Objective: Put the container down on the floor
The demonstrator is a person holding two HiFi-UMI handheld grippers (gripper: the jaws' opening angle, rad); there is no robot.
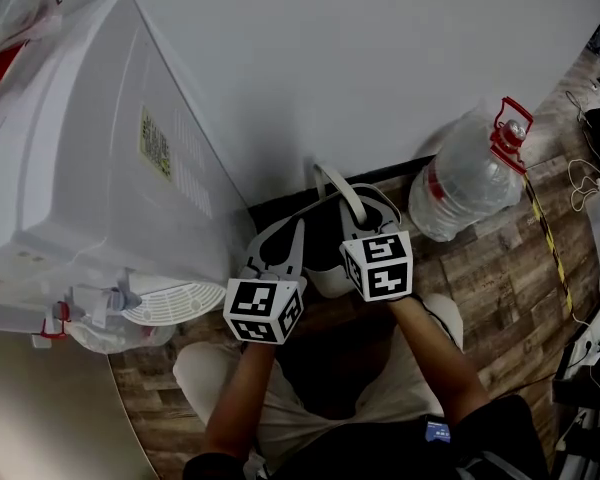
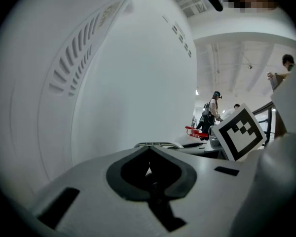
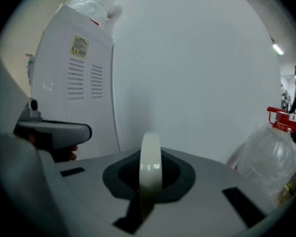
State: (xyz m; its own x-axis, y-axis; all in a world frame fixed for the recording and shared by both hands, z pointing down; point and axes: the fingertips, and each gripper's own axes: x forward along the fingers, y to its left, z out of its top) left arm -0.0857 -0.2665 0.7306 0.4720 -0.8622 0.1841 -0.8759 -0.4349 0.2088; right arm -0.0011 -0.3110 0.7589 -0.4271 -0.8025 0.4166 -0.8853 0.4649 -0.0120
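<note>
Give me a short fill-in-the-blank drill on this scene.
The right gripper is shut on the container's white ____.
The clear water jug has a ____ carrier at its neck.
In the head view the white water dispenser stands on the ____.
Missing: handle; red; left.

The wood floor (image 1: 500, 268) runs up to the white wall (image 1: 380, 58). A big clear water bottle (image 1: 465, 183) lies on its side by the wall. A tall white machine (image 1: 90, 168) stands at the floor's left edge. A yellow and black stripe (image 1: 548, 238) and thin white cords (image 1: 580, 183) lie near its right edge.
</note>
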